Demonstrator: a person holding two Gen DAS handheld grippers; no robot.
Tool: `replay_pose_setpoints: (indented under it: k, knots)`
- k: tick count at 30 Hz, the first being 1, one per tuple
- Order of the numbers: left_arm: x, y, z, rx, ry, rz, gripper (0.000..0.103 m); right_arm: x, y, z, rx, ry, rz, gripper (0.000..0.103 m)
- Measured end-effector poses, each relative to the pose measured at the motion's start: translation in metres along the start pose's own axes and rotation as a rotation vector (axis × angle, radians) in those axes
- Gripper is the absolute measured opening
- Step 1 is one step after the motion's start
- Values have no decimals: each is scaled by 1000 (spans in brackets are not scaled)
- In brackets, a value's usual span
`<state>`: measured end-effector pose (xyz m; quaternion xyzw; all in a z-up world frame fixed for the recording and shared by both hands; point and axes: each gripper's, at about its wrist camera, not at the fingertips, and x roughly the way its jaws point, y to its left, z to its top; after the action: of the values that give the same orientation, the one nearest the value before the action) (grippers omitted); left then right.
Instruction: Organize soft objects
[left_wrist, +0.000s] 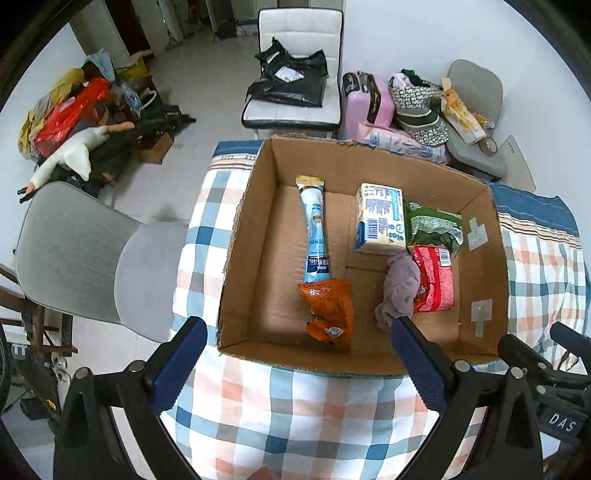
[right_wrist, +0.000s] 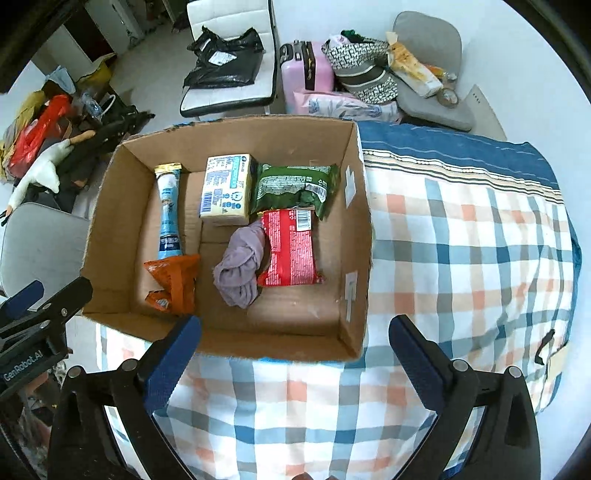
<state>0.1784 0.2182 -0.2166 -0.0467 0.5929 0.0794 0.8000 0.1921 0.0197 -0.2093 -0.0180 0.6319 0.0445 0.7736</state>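
Hovering wide open and empty, left tongs (left_wrist: 295, 363) and right tongs (right_wrist: 293, 360) face the cardboard box (right_wrist: 110, 236).

**Readable lettering on your two grippers**

On the left wrist view you can read "DAS" on the black body of your right gripper (left_wrist: 543, 354) at the lower right edge. On the right wrist view, "GenRobot.AI" stands on your left gripper (right_wrist: 44, 299). Print and barcodes on the packets in the cardboard box (right_wrist: 236, 336) are too small to read.
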Motion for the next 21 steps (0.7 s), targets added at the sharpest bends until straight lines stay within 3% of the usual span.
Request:
replay_pose_setpoints:
  k: [9, 21]
  knots:
    - [-44, -3, -18, 22, -75, -10, 102, -37, 2, -25, 16, -43, 35, 103]
    - [-150, -7, -45, 38, -205, -53, 102, -160, -11, -70, 39, -228, 68, 103]
